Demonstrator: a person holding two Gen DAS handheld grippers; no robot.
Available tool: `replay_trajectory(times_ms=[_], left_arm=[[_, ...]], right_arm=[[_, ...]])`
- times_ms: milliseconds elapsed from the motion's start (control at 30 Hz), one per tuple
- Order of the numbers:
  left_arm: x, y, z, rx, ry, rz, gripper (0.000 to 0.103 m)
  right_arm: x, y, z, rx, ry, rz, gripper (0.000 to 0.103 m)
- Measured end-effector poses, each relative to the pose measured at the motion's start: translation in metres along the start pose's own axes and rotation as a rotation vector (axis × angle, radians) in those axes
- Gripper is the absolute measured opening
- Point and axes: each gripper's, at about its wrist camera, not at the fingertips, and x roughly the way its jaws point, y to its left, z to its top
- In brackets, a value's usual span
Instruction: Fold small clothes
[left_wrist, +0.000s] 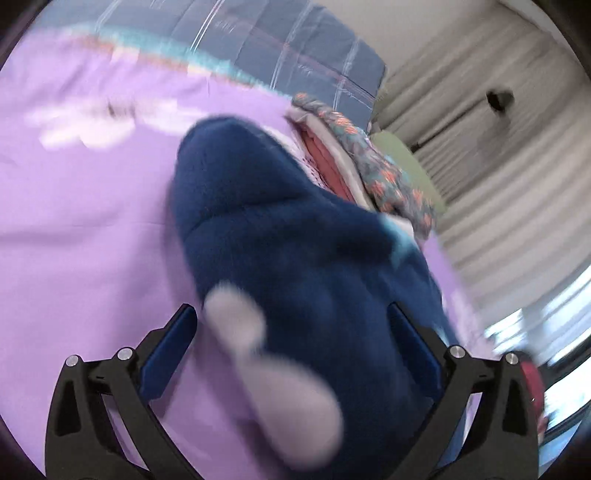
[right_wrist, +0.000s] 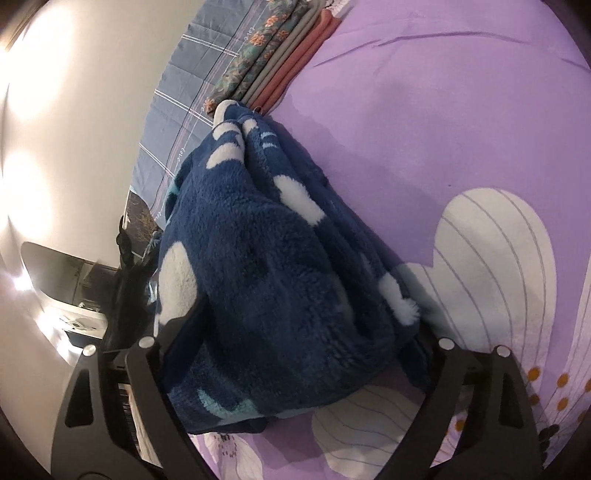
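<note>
While both hand-held tools sit low over the bed, we read the scene like this: the fluffy navy-blue fleece garment w/ white blotches (right_wrist: 280, 266) lies bunched in a thick heap on the lilac bedsheet w/ big white flower print (right_wrist: 461, 122), near the sheet's edge next to the grey-blue checked quilt (right_wrist: 192, 92). Our right gripper (right_wrist: 295, 332) has its black fingers spread wide, one each side of the heap; the fleece bulges between them, but whether the pads press it we can't tell, so we judge it open, straddling rather than clamping. Our left gripper (left_wrist: 293, 325) is also spread wide, blue pads clear of the cloth, w/ the same navy fleece (left_wrist: 295, 236) and a pale patch of it between and ahead of the fingers; that view is badly blurred, so finer detail is lost. Beyond the heap a stack of folded pieces, floral, grey and salmon-pink (right_wrist: 280, 62), lies beside the quilt, prob. the finished pile, which would explain why the fleece is worked close by. We judge the garment is roughly doubled over but not neat, so the fold looks mid-way; approx. next need is a fresh hold on an edge. Thick pile may spring back open.
</note>
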Motion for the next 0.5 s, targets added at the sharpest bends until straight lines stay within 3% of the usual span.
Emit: replay_trajectory(times_ms=[67,200,233,300,333,367,500], left_arm=[[0.014,0.001,0.011,-0.007,-0.008,0.003,0.102],[0.036,-0.011,0.026,0.094,0.01,0.025,0.101],[0.036,-0.015,0.026,0.12,0.009,0.039,0.091],[0.025,-0.018,0.025,0.171,-0.01,0.049,0.074],[0.017,-0.027,0.023,0.207,-0.04,0.063,0.065],[0.008,-0.034,0.021,0.244,-0.065,0.086,0.062],[-0.034,-0.079,0.007,0.477,-0.169,0.198,0.056]], right_arm=[[-0.001,-0.001,-0.001,-0.002,-0.003,0.003,0.095],[0.0,-0.001,0.001,0.026,-0.009,0.018,0.101],[0.001,-0.001,0.002,0.028,-0.007,0.016,0.101],[0.001,0.005,0.004,-0.001,-0.011,0.003,0.093],[-0.001,0.009,0.005,-0.036,-0.017,-0.004,0.082],[-0.004,0.017,0.005,-0.086,-0.026,-0.018,0.074],[-0.016,0.055,0.006,-0.279,-0.054,-0.045,0.062]])
